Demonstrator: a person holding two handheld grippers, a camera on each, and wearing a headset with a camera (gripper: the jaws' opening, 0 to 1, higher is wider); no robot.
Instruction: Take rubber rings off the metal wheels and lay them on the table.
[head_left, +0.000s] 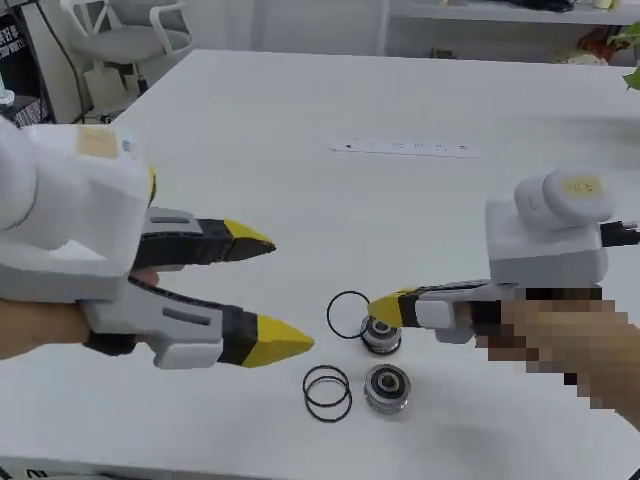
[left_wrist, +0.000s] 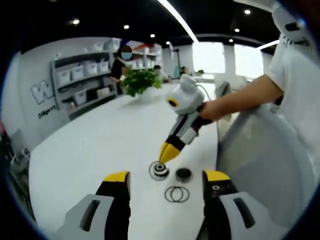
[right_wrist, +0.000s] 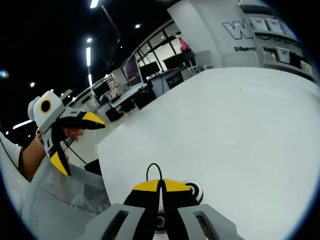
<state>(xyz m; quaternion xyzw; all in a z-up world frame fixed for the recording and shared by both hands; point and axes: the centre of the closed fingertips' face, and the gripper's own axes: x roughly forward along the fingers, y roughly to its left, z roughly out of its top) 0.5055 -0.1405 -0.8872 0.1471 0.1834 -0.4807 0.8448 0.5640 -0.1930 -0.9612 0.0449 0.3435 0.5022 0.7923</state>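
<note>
Peeling a rubber ring (head_left: 329, 314) off the far metal wheel (head_left: 381, 338), right gripper (head_left: 378, 308) jaws pinched on it, left gripper (head_left: 290, 295) jaws wide; next, pulling clear and laying beside loose rings (head_left: 306, 388) on surface (head_left: 300, 150)

Black rubber rings (head_left: 327, 403) lie beside two metal wheels (head_left: 387, 388).

Open table (head_left: 300, 120) around wheels (head_left: 386, 388), rings (head_left: 327, 392)

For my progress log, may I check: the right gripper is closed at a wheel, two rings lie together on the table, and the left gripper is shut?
Not quite: the left gripper is open, jaws spread wide, as the left gripper view shows. The right gripper is indeed closed at a wheel, and two rings lie together on the table.
</note>
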